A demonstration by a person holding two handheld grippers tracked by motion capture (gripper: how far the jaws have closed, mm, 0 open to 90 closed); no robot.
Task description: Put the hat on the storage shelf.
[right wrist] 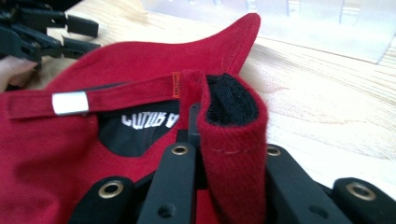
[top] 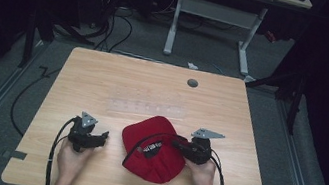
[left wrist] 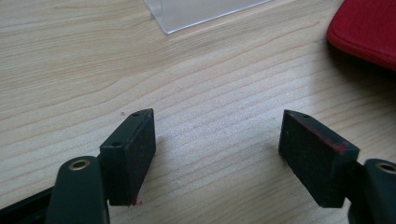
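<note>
A red cap point(top: 153, 146) lies upside down near the front middle of the wooden table point(top: 105, 72), its black lining and label facing up. My right gripper point(top: 178, 144) comes in from the right and is shut on the cap's rear edge. In the right gripper view, a fold of the red cap point(right wrist: 140, 60) fabric is pinched between the right gripper's point(right wrist: 229, 151) jaws, beside the strap with its silver buckle point(right wrist: 70, 102). My left gripper point(top: 103, 135) rests left of the cap, apart from it. In its own view the left gripper point(left wrist: 217, 116) is open over bare wood, the cap's edge point(left wrist: 369, 28) at upper right.
A clear plastic sheet point(top: 147, 109) lies flat on the table just behind the cap. A grey round grommet point(top: 192, 83) sits near the far edge. Cables trail from both grippers toward the front edge. Beyond the table stand a white desk frame and floor cables.
</note>
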